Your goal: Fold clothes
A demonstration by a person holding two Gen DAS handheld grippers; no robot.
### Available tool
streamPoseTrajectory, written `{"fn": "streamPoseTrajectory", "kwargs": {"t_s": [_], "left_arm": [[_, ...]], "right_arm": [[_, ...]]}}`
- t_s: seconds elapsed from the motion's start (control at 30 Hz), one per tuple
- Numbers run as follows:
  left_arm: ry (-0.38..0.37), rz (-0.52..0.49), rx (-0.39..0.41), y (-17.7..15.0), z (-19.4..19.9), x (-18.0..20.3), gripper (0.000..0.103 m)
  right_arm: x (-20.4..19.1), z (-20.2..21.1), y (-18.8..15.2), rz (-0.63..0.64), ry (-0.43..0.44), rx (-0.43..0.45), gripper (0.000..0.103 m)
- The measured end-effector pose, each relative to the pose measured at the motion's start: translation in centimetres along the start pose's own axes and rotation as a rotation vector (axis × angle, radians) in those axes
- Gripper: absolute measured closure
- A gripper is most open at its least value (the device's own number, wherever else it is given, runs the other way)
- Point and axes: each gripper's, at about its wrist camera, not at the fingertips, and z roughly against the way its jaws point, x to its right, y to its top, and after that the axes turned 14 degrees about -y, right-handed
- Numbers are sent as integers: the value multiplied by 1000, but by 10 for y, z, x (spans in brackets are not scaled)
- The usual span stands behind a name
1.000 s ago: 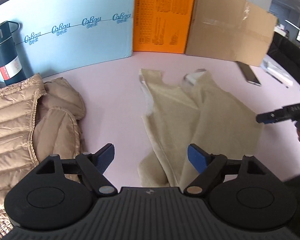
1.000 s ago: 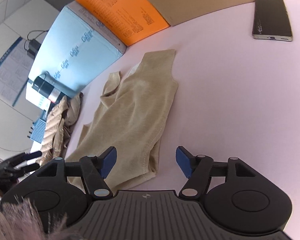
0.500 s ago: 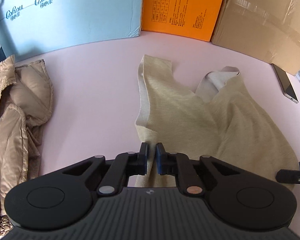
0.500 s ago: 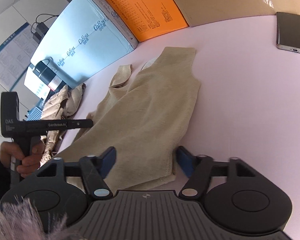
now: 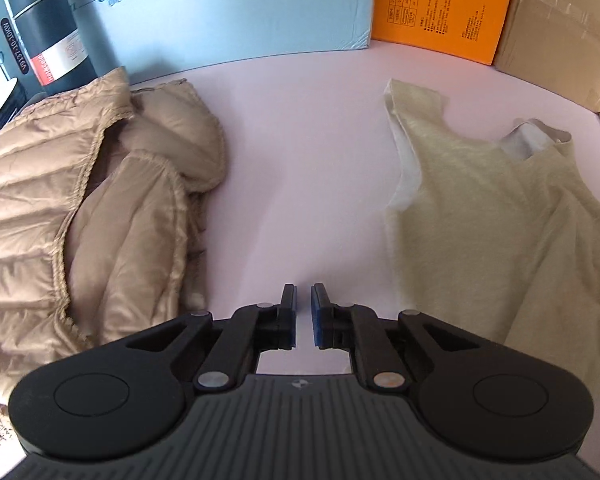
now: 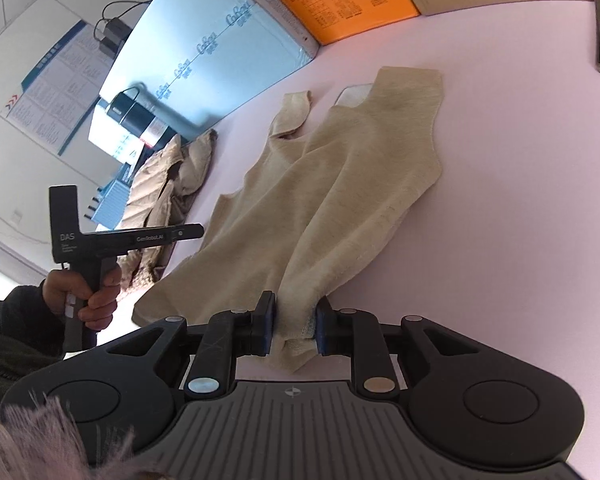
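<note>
Closing on the hem of the beige vest, our right hand-held gripper has cloth between its pads; the vest stretches away from it across the worktop. Our left hand-held gripper is closed and empty, the vest lying to its right.

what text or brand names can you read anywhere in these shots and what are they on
"DAS": upright plate of the left hand-held gripper
"GenRobot.AI": its side bar
"Cobou", repeated, spelling uncertain: light blue box
Small characters under that logo: too blurred
Table and text lines on the orange box: too small
Sideways print on the dark flask: not legible
Wall poster: too small
</note>
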Motion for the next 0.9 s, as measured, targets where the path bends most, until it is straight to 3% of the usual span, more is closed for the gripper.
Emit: {"fn": "streamPoseTrajectory", "kwargs": {"t_s": [0.17,0.23,0.33,0.4,0.43,0.5,0.57,0.63,0.9], "left_arm": [[-24,-20,-30,-28,24,-10,95],[-67,-7,-36,-37,31,-12,91],[-80,-12,-43,-45,36,-9,80],[-66,-27,-46,-46,36,-4,79],[-57,-34,-45,-44,35,-2,77],[-49,-45,-32,-38,34,3,72],[-46,-58,-15,-31,33,8,63],[-51,-77,10,-24,33,14,59],[-61,-167,44,19,14,52,48]], "right_arm": [[-15,-9,-11,112,64,-175,83],[-24,-9,-13,209,79,-237,73],[-21,6,-1,222,71,-175,60],[-8,17,15,146,54,-65,52],[0,22,24,101,42,-2,40],[17,29,42,7,3,123,29],[31,27,57,-53,-59,208,29],[47,18,72,-100,-103,232,29],[70,-40,99,-89,-61,123,27]]}}
